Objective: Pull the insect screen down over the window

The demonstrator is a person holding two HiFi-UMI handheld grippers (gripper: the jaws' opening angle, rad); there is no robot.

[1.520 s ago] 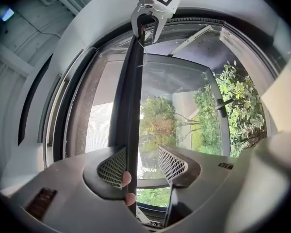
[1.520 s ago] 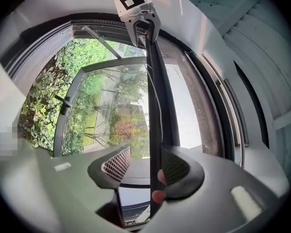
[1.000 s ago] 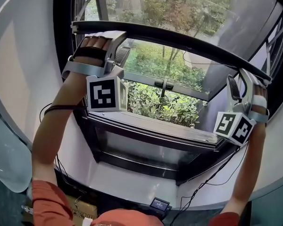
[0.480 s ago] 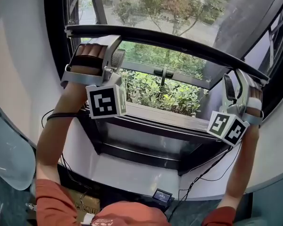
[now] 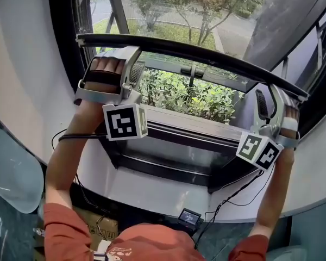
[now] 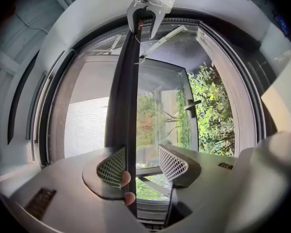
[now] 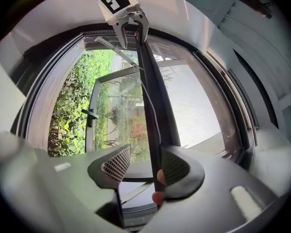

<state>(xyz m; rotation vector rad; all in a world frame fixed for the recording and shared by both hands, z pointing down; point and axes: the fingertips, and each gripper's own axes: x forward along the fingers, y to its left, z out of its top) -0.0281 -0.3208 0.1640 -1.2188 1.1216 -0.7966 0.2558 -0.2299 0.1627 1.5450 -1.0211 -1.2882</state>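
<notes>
Head view: the pull bar [image 5: 195, 53] of the insect screen has descended to the level of the window handle [image 5: 191, 71]. The opening below it remains uncovered, so the pull is judged partway done.

Left gripper view: the left gripper [image 6: 141, 164] stands with its jaws apart at the bar's left end, and the bar rests against one pad only.

Right gripper view: the right gripper [image 7: 145, 166] is likewise unclamped at the bar's right end.

Matte black pull bar of the insect screen [image 5: 190, 52], dim grey fine mesh above it [image 5: 285, 15], my pale grey left gripper [image 6: 141, 165] and right gripper [image 7: 146, 166], grid-patterned pads, black-and-white square markers, my orange-red sleeves [image 5: 57, 227], green leafy shrubs far outside [image 5: 190, 94].
</notes>
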